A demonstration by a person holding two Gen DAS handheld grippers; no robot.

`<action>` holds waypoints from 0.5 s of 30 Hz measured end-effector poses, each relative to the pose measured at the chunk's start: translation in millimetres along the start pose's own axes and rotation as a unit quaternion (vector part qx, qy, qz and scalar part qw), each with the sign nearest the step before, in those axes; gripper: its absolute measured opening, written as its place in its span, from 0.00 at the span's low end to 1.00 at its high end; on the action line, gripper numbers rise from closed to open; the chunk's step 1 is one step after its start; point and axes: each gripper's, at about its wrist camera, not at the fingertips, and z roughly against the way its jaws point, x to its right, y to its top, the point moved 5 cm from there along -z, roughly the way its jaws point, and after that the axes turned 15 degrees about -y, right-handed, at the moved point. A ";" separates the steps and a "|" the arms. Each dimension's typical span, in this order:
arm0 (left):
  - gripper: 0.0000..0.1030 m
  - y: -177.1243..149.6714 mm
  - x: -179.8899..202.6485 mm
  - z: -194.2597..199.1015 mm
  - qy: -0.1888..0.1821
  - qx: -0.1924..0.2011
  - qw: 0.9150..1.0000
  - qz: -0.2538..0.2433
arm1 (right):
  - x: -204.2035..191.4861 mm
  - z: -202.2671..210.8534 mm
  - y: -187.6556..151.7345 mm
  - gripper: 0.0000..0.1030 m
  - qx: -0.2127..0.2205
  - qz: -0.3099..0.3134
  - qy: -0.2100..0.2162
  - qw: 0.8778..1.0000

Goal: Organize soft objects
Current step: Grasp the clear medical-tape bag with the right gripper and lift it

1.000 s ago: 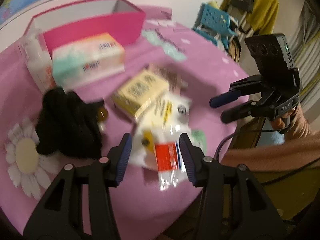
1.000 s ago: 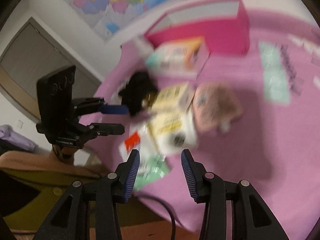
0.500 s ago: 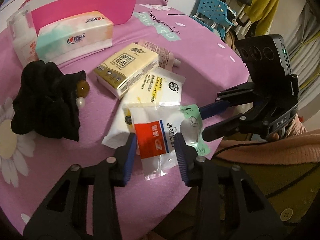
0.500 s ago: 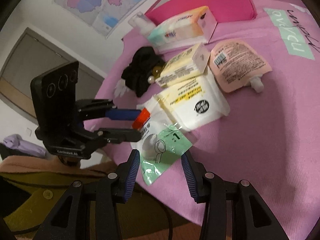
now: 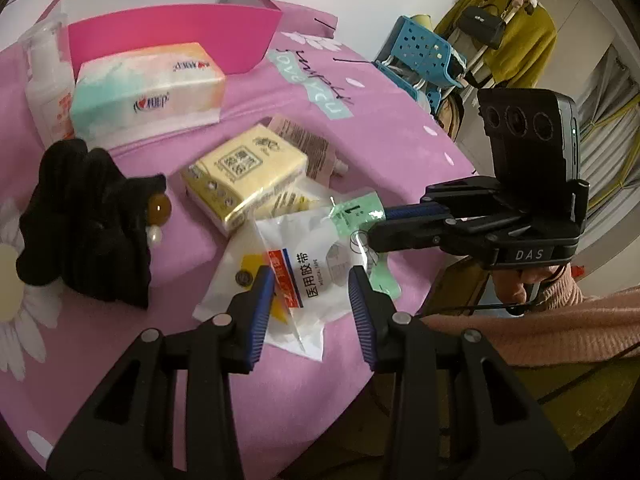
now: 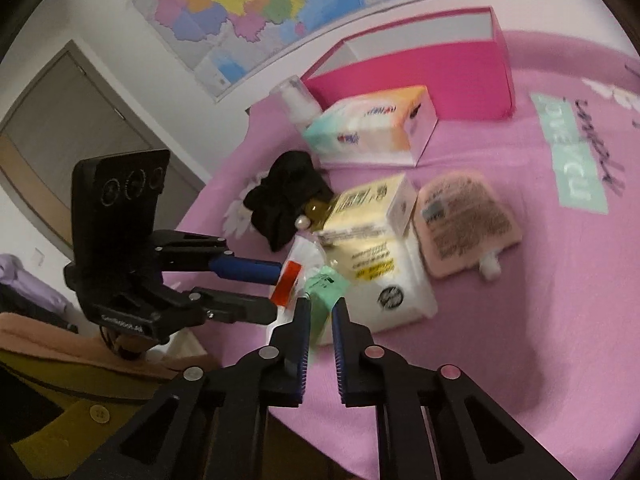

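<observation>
A clear packet of medical tape (image 5: 308, 280) with a red and blue label lies at the pink table's near edge. My left gripper (image 5: 311, 300) is shut on it, one pad on each side. Partly under it is a green packet (image 6: 322, 290), and my right gripper (image 6: 321, 312) is shut on that packet's corner. The right gripper (image 5: 374, 226) reaches in from the right in the left wrist view. Behind lie a yellow tissue pack (image 5: 244, 172), a white wipes pack (image 6: 392, 280), a pink pouch (image 6: 464, 220) and a black scrunchie (image 5: 80, 220).
A tissue box (image 5: 148, 92) and a clear bottle (image 5: 44, 88) stand before an open pink box (image 5: 172, 40) at the back. The table edge runs just below both grippers. A blue basket (image 5: 424, 56) and a yellow coat (image 5: 516, 40) are beyond the table.
The right gripper's jaws have shut on the green packet. The left gripper's jaws have narrowed onto the tape packet. Both views have gone from blurred to steady.
</observation>
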 end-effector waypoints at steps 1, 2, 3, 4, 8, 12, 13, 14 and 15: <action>0.40 1.5 -1.7 0.3 0.001 0.002 1.000 0.002 | -2.0 -3.8 3.2 0.09 0.002 0.000 -0.002 1.000; 0.39 2.4 -3.6 -0.3 0.003 0.003 1.000 0.004 | -1.1 -3.6 4.8 0.09 0.004 0.002 -0.002 1.000; 0.40 3.0 -7.3 -0.4 0.006 0.003 1.000 0.009 | 0.9 -4.8 6.5 0.09 0.004 0.001 -0.003 1.000; 0.40 2.5 -12.8 -1.2 0.008 0.002 1.000 0.016 | 3.1 -5.6 7.3 0.09 0.004 -0.001 -0.005 1.000; 0.40 -2.8 -25.3 -5.1 -0.004 -0.006 0.999 0.038 | 12.6 -13.9 6.8 0.09 -0.005 -0.017 0.003 1.000; 0.41 -3.7 -25.0 -5.0 -0.018 -0.007 0.999 0.036 | 15.0 -23.6 4.0 0.13 -0.019 -0.028 0.017 0.999; 0.41 -3.7 -24.3 -5.2 -0.022 -0.006 0.999 0.037 | 15.1 -24.3 3.2 0.13 -0.020 -0.027 0.019 0.999; 0.41 -3.5 -23.7 -6.0 -0.026 -0.007 0.999 0.036 | 14.4 -24.8 2.2 0.13 -0.021 -0.025 0.020 0.999; 0.41 -3.0 -23.3 -6.9 -0.025 -0.008 0.999 0.035 | 13.7 -25.3 1.8 0.13 -0.020 -0.023 0.018 0.999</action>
